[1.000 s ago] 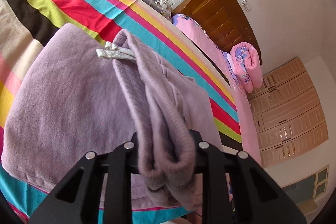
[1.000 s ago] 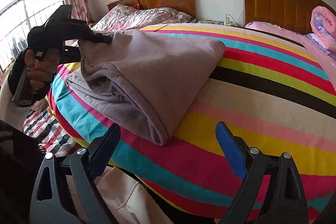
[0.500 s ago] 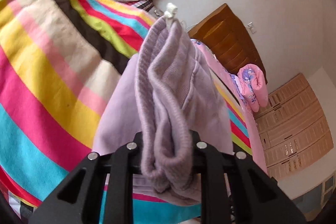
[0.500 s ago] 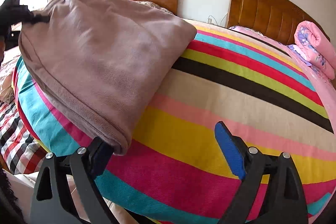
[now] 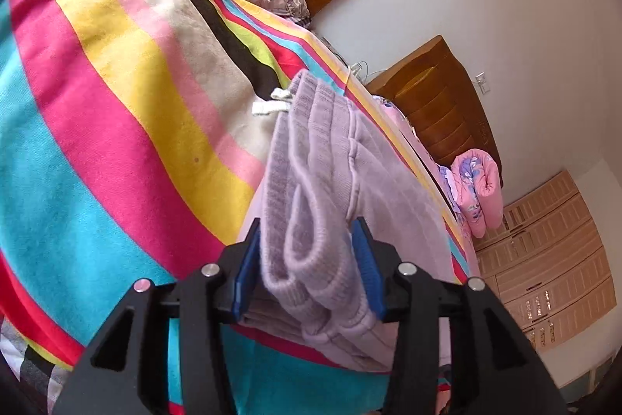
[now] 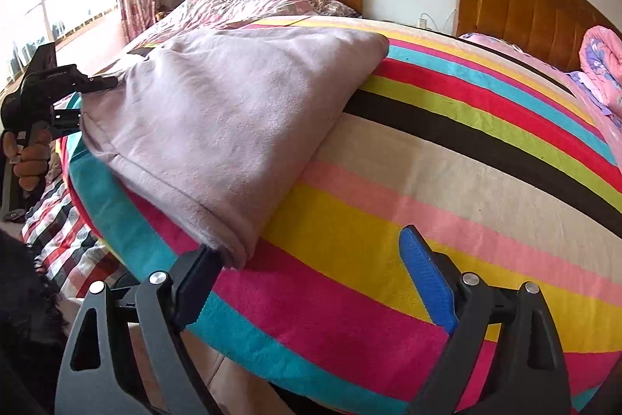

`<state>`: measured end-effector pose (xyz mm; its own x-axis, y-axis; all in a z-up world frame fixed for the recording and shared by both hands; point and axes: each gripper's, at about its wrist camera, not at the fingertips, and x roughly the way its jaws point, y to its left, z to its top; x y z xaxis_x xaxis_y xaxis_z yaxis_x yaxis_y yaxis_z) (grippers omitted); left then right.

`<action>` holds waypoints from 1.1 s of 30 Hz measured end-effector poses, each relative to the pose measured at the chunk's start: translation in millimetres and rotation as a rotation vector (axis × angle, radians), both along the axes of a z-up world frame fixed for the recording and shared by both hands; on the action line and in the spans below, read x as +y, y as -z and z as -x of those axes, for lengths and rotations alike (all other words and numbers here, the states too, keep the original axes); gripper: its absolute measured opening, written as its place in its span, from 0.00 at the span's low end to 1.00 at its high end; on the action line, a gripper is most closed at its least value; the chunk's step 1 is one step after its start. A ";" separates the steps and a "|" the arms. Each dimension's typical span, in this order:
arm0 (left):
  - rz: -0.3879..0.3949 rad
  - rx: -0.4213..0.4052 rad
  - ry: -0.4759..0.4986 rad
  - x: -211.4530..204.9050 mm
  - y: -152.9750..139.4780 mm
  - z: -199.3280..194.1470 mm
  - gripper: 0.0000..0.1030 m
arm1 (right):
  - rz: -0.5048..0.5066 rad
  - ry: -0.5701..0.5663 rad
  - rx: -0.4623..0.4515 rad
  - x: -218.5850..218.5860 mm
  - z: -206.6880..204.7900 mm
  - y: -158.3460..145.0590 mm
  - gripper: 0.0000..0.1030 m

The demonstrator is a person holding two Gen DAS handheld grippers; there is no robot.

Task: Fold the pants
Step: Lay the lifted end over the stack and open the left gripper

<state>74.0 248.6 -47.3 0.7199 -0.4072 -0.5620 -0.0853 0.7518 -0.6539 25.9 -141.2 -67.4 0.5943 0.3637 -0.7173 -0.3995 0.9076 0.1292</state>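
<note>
Waistband end of the pants (image 5: 311, 205) sits between the blue pads of the left hand-held gripper (image 5: 307, 271), but the grip is off: a second ago the pads pinched the ribbed band tight and held it up over the bed; now they have just been opening, and a gap shows on each side of the bunched cloth. Band slumps between them, drawstring (image 5: 270, 104) trailing onto the striped blanket (image 5: 116, 142).

Right wrist view: lilac pants lie doubled over on the near-left part of the bed, a flat wedge with its far corner on the stripes and its near corner at the blanket's edge. Earlier the cloth hung lifted and half draped; now it is laid down over itself. Left hand-held gripper shows at the far left end of the pile, a person's fingers (image 6: 31, 158) round its handle.

Right hand-held gripper (image 6: 311, 259) stands wide open, holding nothing; its left finger sits just beside the near corner of the fold, possibly brushing it.

Judgement: this fold is placed and being released. Remaining work looks like backing the left gripper out without dragging the band, then squaring or folding once more.
</note>
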 end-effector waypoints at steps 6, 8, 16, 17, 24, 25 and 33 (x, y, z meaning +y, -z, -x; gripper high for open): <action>-0.324 -0.115 -0.006 -26.8 -77.7 3.5 0.64 | -0.183 -0.033 -0.122 -47.4 -15.7 -60.3 0.85; -0.368 -0.140 0.144 -67.4 -86.8 -13.7 0.70 | -0.238 -0.043 -0.153 -52.8 -54.2 -74.7 0.85; -0.482 0.007 0.283 -118.6 -18.5 -44.8 0.71 | -0.189 -0.300 0.004 22.2 -198.3 -48.2 0.85; -0.476 0.001 0.293 -114.3 -12.7 -43.4 0.71 | -0.128 -0.303 0.038 29.0 -211.9 -34.3 0.85; -0.440 -0.003 0.345 -102.2 -2.0 -41.2 0.71 | -0.141 -0.138 0.042 -1.5 -249.4 -23.4 0.76; -0.439 -0.005 0.353 -101.5 -2.0 -41.8 0.71 | -0.139 -0.111 0.032 -2.4 -248.9 -26.6 0.76; -0.503 -0.006 0.406 -110.0 -6.5 -40.2 0.73 | 0.080 0.092 0.001 4.1 -255.1 -28.7 0.84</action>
